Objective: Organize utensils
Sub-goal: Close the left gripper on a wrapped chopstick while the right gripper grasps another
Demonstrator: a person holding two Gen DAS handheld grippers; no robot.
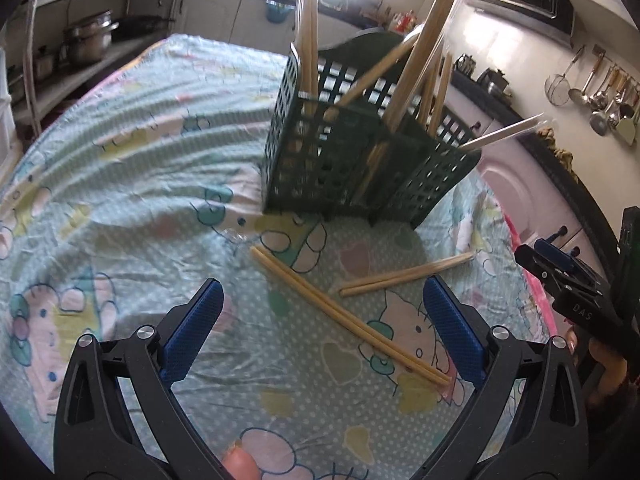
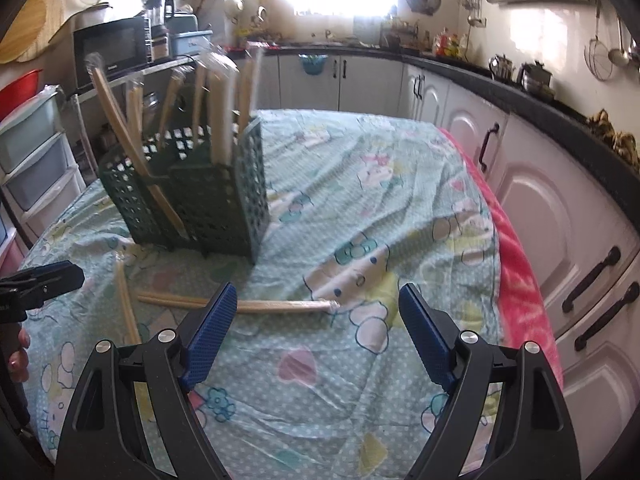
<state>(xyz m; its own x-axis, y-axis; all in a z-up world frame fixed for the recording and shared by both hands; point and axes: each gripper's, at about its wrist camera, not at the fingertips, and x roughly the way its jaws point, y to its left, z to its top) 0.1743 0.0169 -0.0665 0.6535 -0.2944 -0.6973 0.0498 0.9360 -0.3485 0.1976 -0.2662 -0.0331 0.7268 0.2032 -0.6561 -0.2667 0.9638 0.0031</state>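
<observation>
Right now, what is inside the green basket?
Wrapped chopstick pairs stand leaning inside the green basket, their tops sticking out. Their lower ends are mostly hidden behind its lattice walls, so the bottom cannot be seen.

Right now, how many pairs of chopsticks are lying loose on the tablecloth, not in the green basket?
2. One wrapped pair lies diagonally in front of the basket; the other pair lies to its right, crossing its upper end. More may hide behind the basket.

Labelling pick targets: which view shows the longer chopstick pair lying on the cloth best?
Left wrist view. The longer chopstick pair lies there whole, end to end, running diagonally between the open jaws. In the right wrist view the same pair sits at the left edge, and its near end goes behind the gripper body.
</observation>
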